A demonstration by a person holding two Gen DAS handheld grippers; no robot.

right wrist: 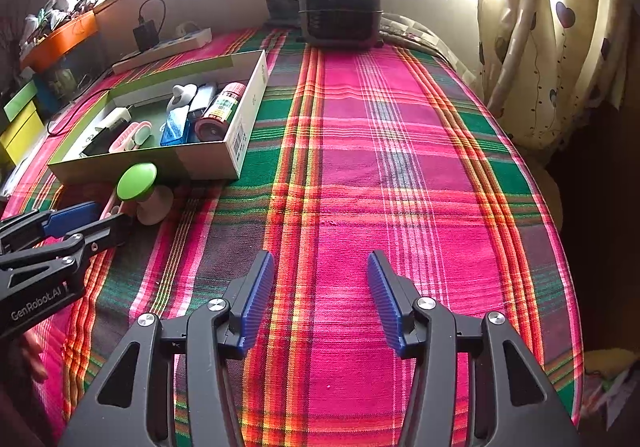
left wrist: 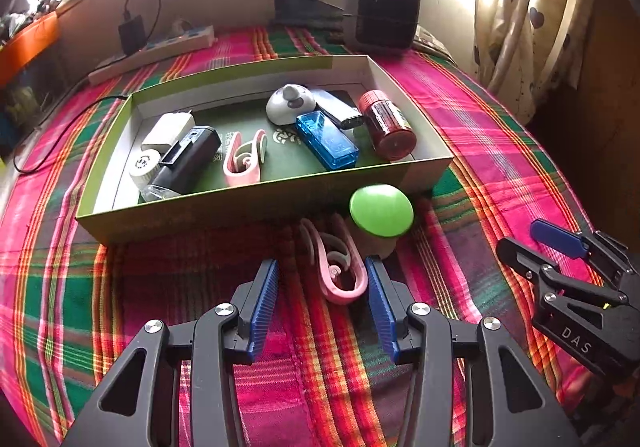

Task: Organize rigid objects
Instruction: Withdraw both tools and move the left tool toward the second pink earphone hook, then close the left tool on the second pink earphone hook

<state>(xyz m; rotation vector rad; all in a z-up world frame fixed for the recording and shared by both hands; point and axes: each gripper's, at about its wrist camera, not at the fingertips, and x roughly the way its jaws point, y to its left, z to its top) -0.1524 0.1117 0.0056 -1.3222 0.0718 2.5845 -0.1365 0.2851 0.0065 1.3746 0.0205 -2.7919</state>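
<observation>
A pink clip (left wrist: 340, 271) lies on the plaid cloth just ahead of my left gripper (left wrist: 322, 271), which is open with the clip's near end between its fingertips. A green-capped mushroom-shaped object (left wrist: 380, 211) stands beside the clip, against the green box (left wrist: 256, 203). The box holds a second pink clip (left wrist: 244, 159), a blue case (left wrist: 326, 141), a red jar (left wrist: 386, 125), a black device (left wrist: 186, 161) and several other items. My right gripper (right wrist: 320, 267) is open and empty over bare cloth; it shows at the right of the left wrist view (left wrist: 560, 247).
A dark heater (right wrist: 340, 11) stands at the far end of the bed. A power strip (left wrist: 156, 51) with a black charger lies behind the box. Curtains (right wrist: 552, 39) hang at the right. An orange bin (right wrist: 60, 39) sits far left.
</observation>
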